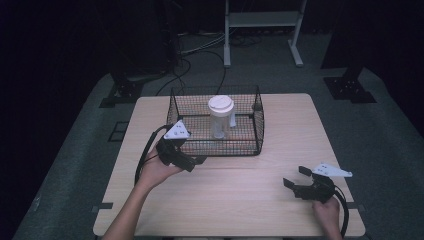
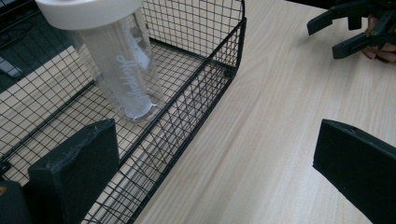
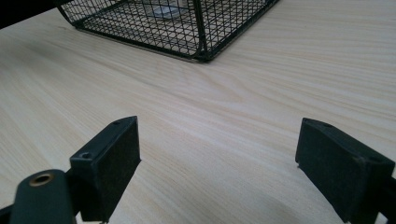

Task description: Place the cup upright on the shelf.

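Wire basket (image 1: 216, 145): 1 | bottle (image 1: 220, 118): 1 | grippers: 2

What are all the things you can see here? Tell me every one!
Wire basket: one, black mesh, at the middle of the table's far half.
Clear bottle: one, see-through with a white lid, standing upright inside the wire basket.
Table: one, light wood, under everything.
White frame: one, on the floor beyond the table.
Cables: several, dark and pale, on the floor behind the table.
Left gripper: one, black with a grey plate, open, at the basket's near left corner.
Right gripper: one, black with a grey plate, open, over the table's near right part.
Hands: two, each holding a gripper.
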The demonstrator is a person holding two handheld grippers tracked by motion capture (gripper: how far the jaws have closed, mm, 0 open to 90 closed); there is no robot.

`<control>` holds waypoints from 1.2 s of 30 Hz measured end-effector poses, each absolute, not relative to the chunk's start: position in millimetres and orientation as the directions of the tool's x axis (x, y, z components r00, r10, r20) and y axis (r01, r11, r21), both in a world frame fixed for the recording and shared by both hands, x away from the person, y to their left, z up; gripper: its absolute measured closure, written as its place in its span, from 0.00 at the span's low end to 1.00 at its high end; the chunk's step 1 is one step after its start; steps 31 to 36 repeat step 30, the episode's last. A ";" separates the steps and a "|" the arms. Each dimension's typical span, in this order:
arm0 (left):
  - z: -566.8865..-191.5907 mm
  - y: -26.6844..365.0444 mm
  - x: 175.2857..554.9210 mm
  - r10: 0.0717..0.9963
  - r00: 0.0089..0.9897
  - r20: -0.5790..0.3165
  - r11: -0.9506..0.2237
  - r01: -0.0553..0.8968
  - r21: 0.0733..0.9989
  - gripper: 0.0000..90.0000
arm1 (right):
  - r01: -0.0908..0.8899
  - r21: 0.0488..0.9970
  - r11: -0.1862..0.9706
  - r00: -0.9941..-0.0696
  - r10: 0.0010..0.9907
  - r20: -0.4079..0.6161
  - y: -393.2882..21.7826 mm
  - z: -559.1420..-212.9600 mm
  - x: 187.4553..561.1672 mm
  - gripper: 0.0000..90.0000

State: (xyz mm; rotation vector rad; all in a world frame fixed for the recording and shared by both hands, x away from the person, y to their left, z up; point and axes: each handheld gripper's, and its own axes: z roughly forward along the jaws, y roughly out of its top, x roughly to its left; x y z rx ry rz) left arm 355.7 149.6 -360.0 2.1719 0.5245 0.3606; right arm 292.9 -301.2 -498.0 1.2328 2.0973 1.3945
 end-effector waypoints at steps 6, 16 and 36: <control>-369.3 154.2 347.5 0.491 0.869 0.064 -0.539 0.245 0.806 0.00 | 0.475 0.868 0.144 -0.568 0.803 0.178 -301.1 -498.0 292.7 0.14; -388.0 167.7 331.6 0.509 0.861 0.009 -0.470 0.270 0.841 0.00 | 0.476 0.867 0.146 -0.569 0.803 0.177 -300.8 -497.9 292.6 0.14; -407.6 188.2 295.1 0.529 0.848 -0.045 -0.362 0.274 0.891 0.00 | 0.473 0.870 0.139 -0.573 0.798 0.185 -301.7 -497.9 292.2 0.14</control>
